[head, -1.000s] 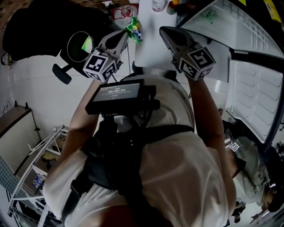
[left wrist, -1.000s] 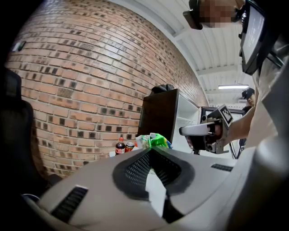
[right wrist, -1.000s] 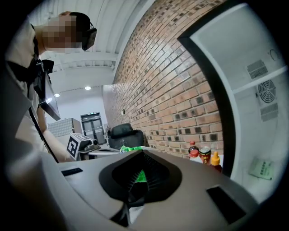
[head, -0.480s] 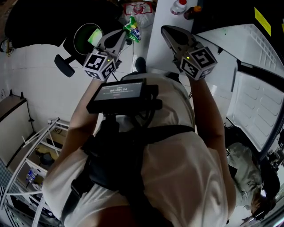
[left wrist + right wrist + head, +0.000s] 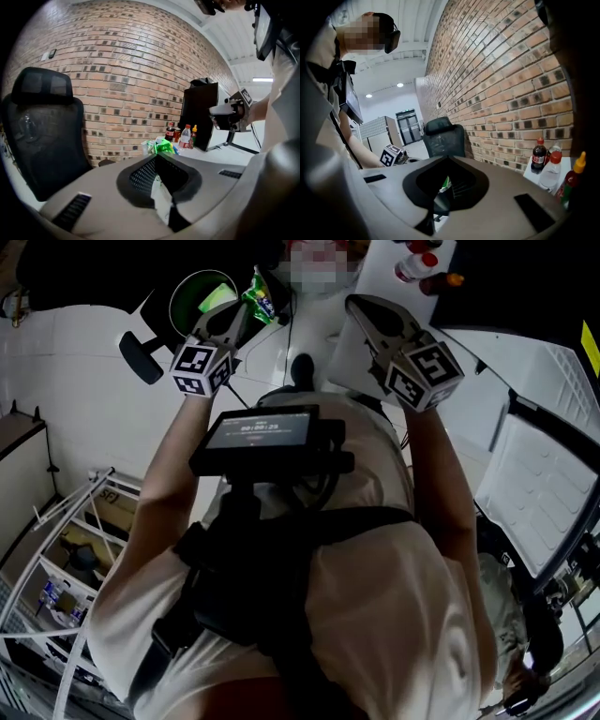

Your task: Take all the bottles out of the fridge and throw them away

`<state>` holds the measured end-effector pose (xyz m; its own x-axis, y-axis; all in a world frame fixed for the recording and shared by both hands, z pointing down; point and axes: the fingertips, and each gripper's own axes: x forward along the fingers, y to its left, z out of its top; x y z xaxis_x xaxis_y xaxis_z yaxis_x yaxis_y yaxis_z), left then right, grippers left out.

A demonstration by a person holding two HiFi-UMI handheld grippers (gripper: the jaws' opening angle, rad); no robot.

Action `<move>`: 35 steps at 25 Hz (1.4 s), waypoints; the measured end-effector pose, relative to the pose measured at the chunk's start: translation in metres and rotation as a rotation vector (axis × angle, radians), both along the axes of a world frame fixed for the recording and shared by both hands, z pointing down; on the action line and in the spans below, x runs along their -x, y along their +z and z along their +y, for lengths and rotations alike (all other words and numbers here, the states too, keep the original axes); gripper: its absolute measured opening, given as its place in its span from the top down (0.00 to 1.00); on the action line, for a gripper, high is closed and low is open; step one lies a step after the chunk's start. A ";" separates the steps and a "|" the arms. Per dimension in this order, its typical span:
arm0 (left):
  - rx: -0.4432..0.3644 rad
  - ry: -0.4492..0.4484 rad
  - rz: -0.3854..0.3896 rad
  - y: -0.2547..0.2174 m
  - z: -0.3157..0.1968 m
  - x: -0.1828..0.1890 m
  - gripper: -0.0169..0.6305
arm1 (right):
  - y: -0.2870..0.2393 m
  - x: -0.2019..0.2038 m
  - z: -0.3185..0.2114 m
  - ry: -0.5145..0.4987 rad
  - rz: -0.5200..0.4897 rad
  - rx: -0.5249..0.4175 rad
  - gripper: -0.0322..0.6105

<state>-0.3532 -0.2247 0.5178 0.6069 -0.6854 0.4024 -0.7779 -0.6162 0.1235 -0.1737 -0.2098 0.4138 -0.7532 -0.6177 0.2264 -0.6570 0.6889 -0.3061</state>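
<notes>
Left tongs (image 5: 236, 322) are clamped on a crumpled green bottle (image 5: 258, 298), held just beside the bin (image 5: 172, 302). In the left gripper view the tips hide most of the bottle. Right tongs (image 5: 362, 307) are together, nothing between them. Three counter bottles (image 5: 551, 171) are cut off at the head view's top edge. The fridge door (image 5: 544, 493) is open, the interior unseen.

An office-type workroom rather than a home: a bare brick wall (image 5: 117, 56) runs along one side, a black mesh-backed office chair (image 5: 42, 126) stands before it, and the floor (image 5: 84, 362) is pale. Round ceiling lights (image 5: 399, 85) and dark double doors (image 5: 408, 125) show at the far end. A white bench (image 5: 386, 273) carries drink and sauce bottles (image 5: 539, 157), a white fridge door (image 5: 553, 493) hangs open nearby, and a white wire rack (image 5: 56, 549) stands on the floor
</notes>
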 end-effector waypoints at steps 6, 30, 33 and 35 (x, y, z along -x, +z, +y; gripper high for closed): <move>0.046 -0.100 -0.117 0.036 -0.009 0.053 0.95 | 0.002 0.001 0.000 -0.003 0.010 0.012 0.94; 0.273 -0.393 -0.462 0.124 -0.019 0.180 0.80 | 0.005 -0.011 0.006 0.073 0.025 0.034 0.94; 0.259 -0.388 -0.443 0.120 -0.023 0.176 0.80 | 0.005 -0.013 0.004 0.085 0.020 0.033 0.94; 0.247 -0.377 -0.424 0.116 -0.024 0.171 0.80 | 0.006 -0.015 0.003 0.094 0.018 0.034 0.94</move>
<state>-0.5237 -0.2491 0.6336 0.0935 -0.6775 0.7295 -0.9492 -0.2817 -0.1399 -0.1583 -0.2070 0.4203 -0.6876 -0.6774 0.2613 -0.7241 0.6132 -0.3158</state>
